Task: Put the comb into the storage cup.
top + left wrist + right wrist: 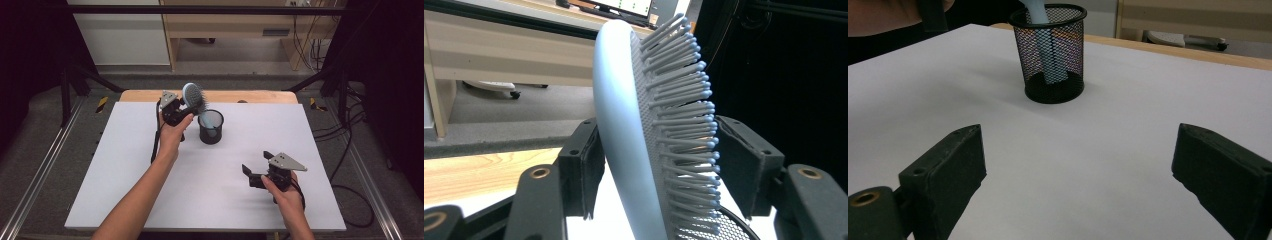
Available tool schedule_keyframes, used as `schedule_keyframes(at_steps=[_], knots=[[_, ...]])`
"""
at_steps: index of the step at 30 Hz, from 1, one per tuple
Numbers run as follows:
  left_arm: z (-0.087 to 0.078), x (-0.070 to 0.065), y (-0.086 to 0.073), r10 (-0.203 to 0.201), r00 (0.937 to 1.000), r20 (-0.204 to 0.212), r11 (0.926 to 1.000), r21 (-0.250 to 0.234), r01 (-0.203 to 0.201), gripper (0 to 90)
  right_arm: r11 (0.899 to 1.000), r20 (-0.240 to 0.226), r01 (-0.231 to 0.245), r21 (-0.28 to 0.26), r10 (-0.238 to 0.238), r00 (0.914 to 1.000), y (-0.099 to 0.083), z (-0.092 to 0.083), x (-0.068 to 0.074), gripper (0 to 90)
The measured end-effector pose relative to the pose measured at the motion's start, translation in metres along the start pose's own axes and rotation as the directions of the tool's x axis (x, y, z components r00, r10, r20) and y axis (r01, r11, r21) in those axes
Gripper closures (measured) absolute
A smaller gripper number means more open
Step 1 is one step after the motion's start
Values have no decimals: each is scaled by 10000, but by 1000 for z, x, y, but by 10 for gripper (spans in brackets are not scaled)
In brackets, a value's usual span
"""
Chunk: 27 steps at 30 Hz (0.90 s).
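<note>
A lab or test bay: black frame rails [200, 9]; loose cables [350, 150] (floor); desk [225, 25].

White-topped table [150, 200], wooden far edge; black mesh cup [210, 127] upright near its middle.

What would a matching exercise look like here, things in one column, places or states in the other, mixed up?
Things:
1. hairbrush
2. mesh cup
3. left gripper
4. right gripper

Places or states:
A. black, standing upright on the white table
B. light blue, handle down in the cup
C. open, with nothing between its jaws
D. around the brush head, jaws slightly apart from it

Pairs: 1-B, 2-A, 3-D, 4-C
</note>
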<state>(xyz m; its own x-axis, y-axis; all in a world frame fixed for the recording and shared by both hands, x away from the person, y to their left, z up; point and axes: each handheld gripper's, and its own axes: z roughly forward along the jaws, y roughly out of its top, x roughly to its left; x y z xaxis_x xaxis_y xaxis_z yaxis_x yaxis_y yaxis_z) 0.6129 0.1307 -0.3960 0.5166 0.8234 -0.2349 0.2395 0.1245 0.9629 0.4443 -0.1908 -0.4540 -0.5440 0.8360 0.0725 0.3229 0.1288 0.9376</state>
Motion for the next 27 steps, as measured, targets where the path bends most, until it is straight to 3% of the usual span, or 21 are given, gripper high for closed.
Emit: schedule_keyframes(at_steps=[10,27], knots=[[0,-3,0,258,9997,-52,9996,131,-258,279,10000,-19,-3,7,3,10000,0,0,1,71],[0,-7,-5,249,9993,-267,9993,280,-242,41,10000,8,-8,-1,8,10000,0,0,1,71]])
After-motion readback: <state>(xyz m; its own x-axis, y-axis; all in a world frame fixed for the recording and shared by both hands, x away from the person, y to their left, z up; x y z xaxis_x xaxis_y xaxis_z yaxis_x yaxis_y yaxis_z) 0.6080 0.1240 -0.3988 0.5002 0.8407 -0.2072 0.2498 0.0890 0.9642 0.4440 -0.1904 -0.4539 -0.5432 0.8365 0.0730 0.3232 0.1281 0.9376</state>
